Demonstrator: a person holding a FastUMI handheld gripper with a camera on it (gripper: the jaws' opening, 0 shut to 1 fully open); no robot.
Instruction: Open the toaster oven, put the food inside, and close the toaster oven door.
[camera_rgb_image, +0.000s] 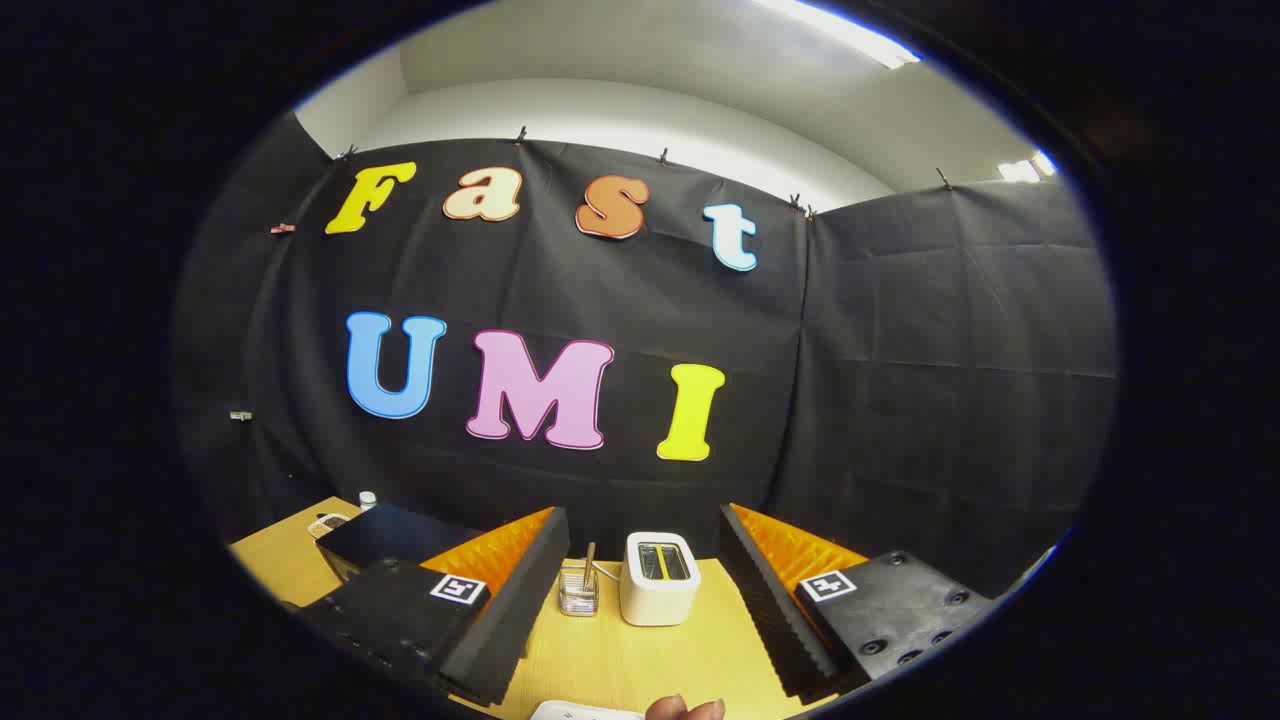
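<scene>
Still at the start: my hand-held gripper (640, 600) hangs spread and empty; next I must find the oven (385, 535), left of it.

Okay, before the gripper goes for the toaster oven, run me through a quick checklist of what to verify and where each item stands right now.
1. Gripper open and holding nothing: ok, the fingers stand wide apart with bare table between them.
2. Toaster oven in sight: ok, a dark box sits beyond the left finger.
3. Oven door shut: cannot tell, the finger hides its front.
4. Food located: cannot tell, a fingertip touches a white object near the fingers, contents unseen.
5. Path ahead: not ok, a white toaster and a glass jar stand just ahead between the fingers.
</scene>
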